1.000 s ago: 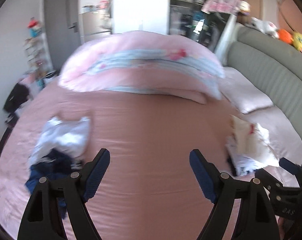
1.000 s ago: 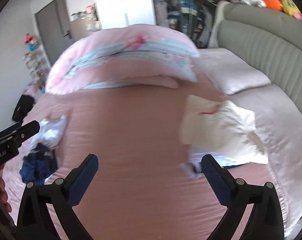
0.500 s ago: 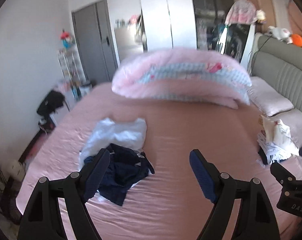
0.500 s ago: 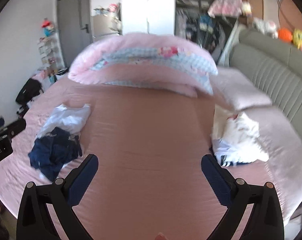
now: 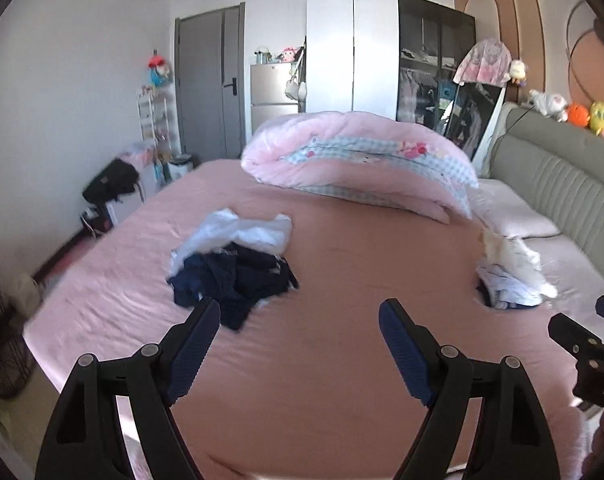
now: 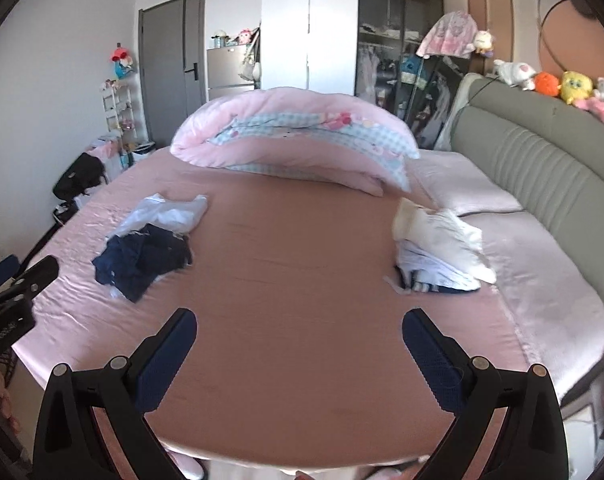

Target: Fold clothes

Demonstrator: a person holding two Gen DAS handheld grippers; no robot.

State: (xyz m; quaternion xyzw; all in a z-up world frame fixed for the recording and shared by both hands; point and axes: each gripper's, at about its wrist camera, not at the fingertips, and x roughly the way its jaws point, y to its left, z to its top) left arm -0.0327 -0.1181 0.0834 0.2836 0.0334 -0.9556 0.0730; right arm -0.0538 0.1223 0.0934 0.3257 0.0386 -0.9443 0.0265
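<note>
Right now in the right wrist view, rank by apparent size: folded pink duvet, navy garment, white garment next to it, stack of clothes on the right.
1. folded pink duvet, clearly largest.
2. stack of clothes.
3. navy garment and white garment: look alike; the navy one overlaps the white, so unranked.

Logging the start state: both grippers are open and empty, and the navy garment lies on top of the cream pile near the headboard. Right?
Not quite. The navy garment lies against the white garment on the bed's far-left side, as the right wrist view shows. Both grippers are open and empty.
</note>
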